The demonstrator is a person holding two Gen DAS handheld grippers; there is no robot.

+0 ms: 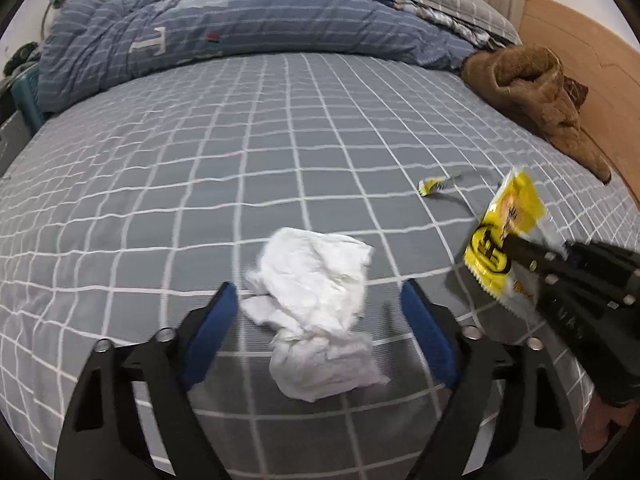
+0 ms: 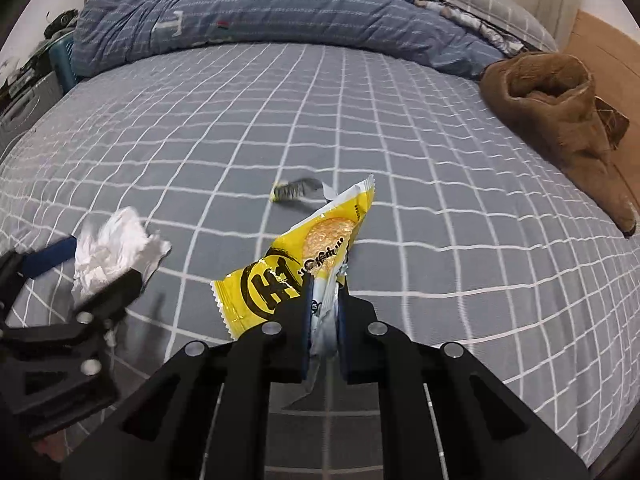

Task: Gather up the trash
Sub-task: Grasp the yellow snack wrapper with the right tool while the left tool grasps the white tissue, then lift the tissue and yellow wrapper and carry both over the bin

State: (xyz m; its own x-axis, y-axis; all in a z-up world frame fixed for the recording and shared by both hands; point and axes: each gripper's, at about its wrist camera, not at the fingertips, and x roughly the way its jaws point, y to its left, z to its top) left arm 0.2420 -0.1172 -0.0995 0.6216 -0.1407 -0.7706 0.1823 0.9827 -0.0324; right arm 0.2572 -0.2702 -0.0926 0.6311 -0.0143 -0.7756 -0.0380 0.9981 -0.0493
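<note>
The wrapper was yellow, printed with a bold black circular logo, a round golden biscuit picture and a line of black script too small to read. The right gripper was clamped shut on the wrapper's clear torn end, holding it clear of the bed. Its long axis ran away from the jaws, rising toward the quilt, with the sealed top edge farthest out and the zigzag edge hanging to the left.

The tissue, a crumpled white wad, lay on the bed's grey checked sheet between the left gripper's blue pads. The jaws stood apart on either side of it, the pads not pressing it. The wad had no clear long axis.

A scrap, yellow and grey and twisted thin, lay on the bed beyond the wrapper, lengthwise across the sheet; any print on it was blurred.

A pale letter T showed on the quilt. A brown garment lay at the bed's right edge.
</note>
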